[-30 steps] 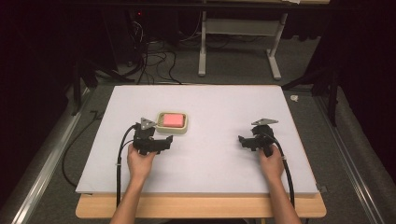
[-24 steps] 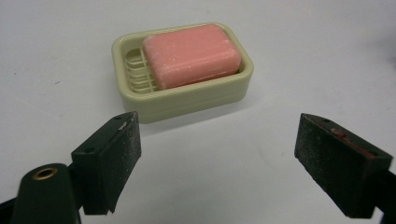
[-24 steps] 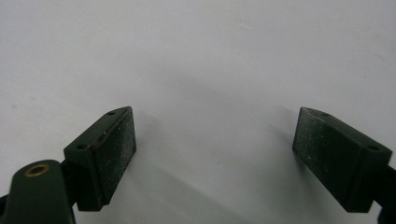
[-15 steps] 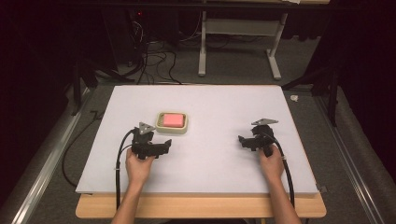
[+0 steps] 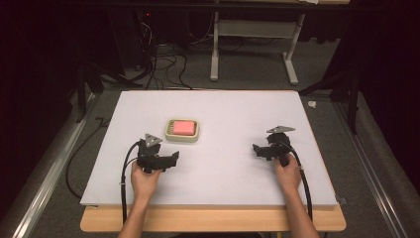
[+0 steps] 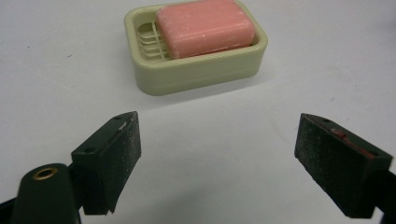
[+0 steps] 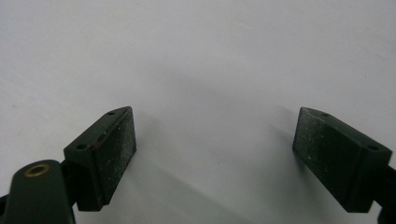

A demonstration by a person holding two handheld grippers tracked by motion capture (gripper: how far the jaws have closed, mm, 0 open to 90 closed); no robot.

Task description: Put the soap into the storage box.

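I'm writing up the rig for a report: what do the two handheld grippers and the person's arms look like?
Both the left gripper and the right gripper are black, each topped by a grey three-cornered plate and trailing a black cable. Their jaws are flat rectangular black blocks with rough, speckled faces, screw holes along the edges, reddish traces, and a brass-ringed hole at the base. The forearms are bare; no sleeves or gloves show.

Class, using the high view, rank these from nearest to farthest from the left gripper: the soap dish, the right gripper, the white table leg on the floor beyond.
1. soap dish, just ahead of the left gripper.
2. right gripper, across the table.
3. white table leg, far beyond.
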